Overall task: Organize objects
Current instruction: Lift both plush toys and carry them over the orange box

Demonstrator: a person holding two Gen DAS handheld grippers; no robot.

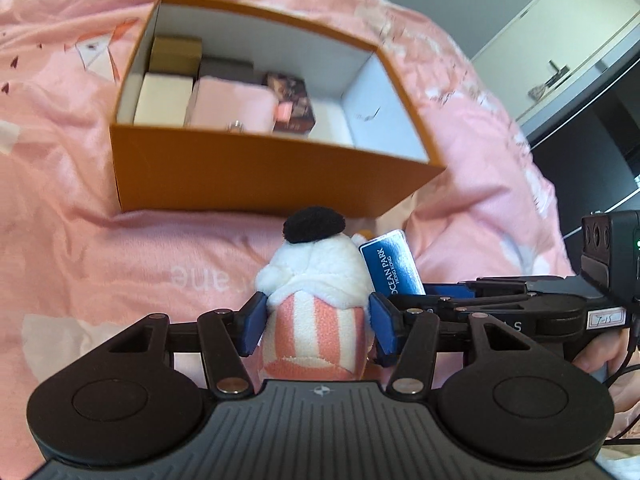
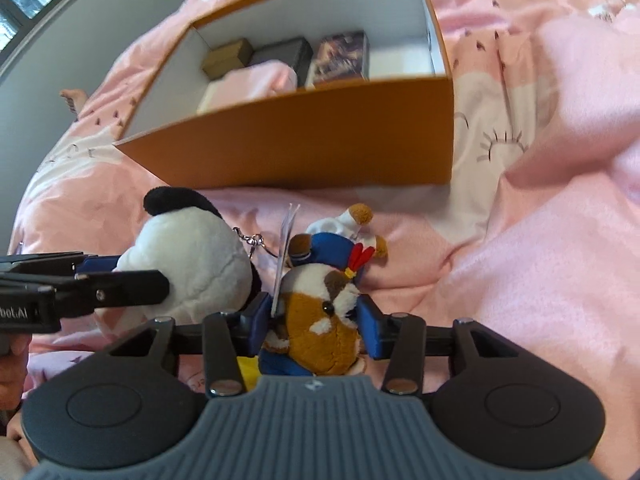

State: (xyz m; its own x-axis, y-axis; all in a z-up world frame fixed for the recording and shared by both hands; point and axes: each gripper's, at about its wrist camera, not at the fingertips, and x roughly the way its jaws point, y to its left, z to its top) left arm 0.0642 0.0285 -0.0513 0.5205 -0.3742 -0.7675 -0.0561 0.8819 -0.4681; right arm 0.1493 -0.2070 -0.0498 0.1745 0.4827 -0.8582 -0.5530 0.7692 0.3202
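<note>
Two claws [image 1: 316, 322] [image 2: 316, 330], each gripping a plush [image 1: 316, 280] [image 2: 320, 320]

A white plush toy [image 1: 316, 280] with a black ear and a pink-and-white striped lower half is seen upright between blue pads, in front of an open orange box [image 1: 272, 176] with a white inside, set on pink bedding. A blue tag printed "OCEAN PARK" [image 1: 394, 266] shows just beside the toy. A brown-and-white plush animal [image 2: 320, 320] in a blue hat and outfit is seen close by, also between blue pads. Inside the box, several small boxes [image 1: 172, 80] and a folded pink cloth [image 1: 232, 108] are packed toward one end; the other end is bare.
</note>
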